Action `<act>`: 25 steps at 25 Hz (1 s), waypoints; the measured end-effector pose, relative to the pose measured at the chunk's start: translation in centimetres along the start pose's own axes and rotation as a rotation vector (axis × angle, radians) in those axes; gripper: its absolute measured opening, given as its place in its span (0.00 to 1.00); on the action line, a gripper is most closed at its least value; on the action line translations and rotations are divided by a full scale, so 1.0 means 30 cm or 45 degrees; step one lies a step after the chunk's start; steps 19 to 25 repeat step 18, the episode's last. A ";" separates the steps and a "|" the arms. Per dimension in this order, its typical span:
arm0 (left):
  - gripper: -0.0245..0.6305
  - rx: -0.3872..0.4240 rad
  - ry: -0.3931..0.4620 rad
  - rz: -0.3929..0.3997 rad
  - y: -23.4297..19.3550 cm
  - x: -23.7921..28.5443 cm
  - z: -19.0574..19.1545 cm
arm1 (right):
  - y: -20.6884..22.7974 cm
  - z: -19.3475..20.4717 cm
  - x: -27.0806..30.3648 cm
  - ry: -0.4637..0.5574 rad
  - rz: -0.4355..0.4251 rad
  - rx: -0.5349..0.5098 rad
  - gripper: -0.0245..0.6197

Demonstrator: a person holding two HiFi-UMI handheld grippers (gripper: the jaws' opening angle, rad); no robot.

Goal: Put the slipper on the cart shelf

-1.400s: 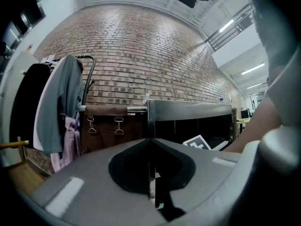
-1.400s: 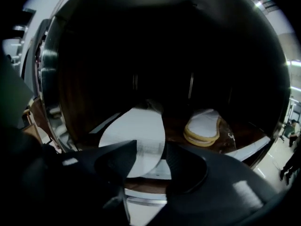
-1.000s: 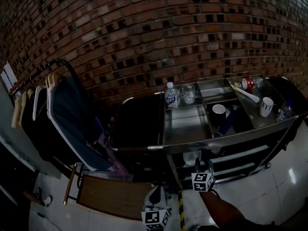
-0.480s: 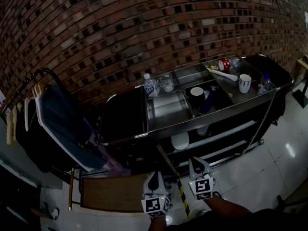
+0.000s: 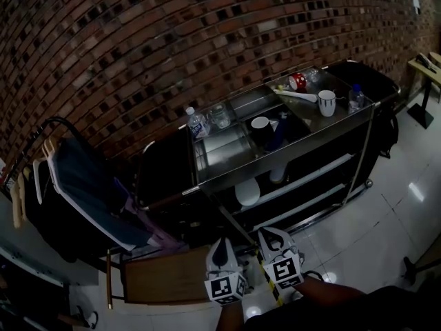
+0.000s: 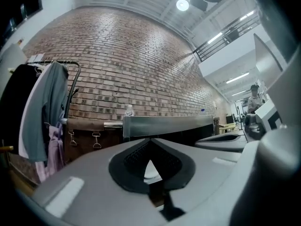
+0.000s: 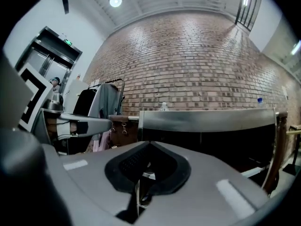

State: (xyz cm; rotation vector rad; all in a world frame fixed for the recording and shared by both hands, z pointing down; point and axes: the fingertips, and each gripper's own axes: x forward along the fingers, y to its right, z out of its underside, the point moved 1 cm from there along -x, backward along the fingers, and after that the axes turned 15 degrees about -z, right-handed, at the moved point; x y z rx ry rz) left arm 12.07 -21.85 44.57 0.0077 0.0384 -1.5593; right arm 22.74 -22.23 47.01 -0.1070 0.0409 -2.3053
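Against a rough red-brick wall [image 5: 172, 47], a brushed-steel cart [image 5: 222, 149] carries a rounded white slipper [image 5: 247, 193] on its lower shelf. The left gripper [image 5: 222, 243] and right gripper [image 5: 269, 233], smooth grey with ribbed black pads, sit side by side, jaws pressed together on nothing. A second earlier the right one reached toward that shelf; both now stand clear.

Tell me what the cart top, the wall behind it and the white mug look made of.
Cart top: bare metal, likely stainless steel, judging by its dull sheen.
Wall: rough red-brown brick with visible mortar lines.
White mug: probably glazed ceramic, being smooth and opaque, though plastic is possible.
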 end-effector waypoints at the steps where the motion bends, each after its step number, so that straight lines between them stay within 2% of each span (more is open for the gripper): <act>1: 0.06 0.003 0.005 0.003 0.005 -0.004 -0.007 | -0.007 -0.001 -0.002 -0.002 -0.006 -0.006 0.04; 4: 0.06 0.014 0.021 0.009 0.014 -0.008 -0.026 | -0.014 -0.010 -0.006 0.003 -0.011 -0.022 0.04; 8: 0.06 0.016 0.019 0.002 0.013 -0.017 -0.021 | -0.017 -0.018 -0.011 0.036 -0.026 0.062 0.04; 14: 0.06 0.022 0.036 0.016 0.040 -0.018 -0.041 | -0.033 -0.056 -0.024 0.081 -0.055 0.026 0.04; 25: 0.06 0.017 0.051 0.010 0.082 -0.011 -0.047 | -0.007 -0.060 -0.035 0.088 -0.071 0.006 0.04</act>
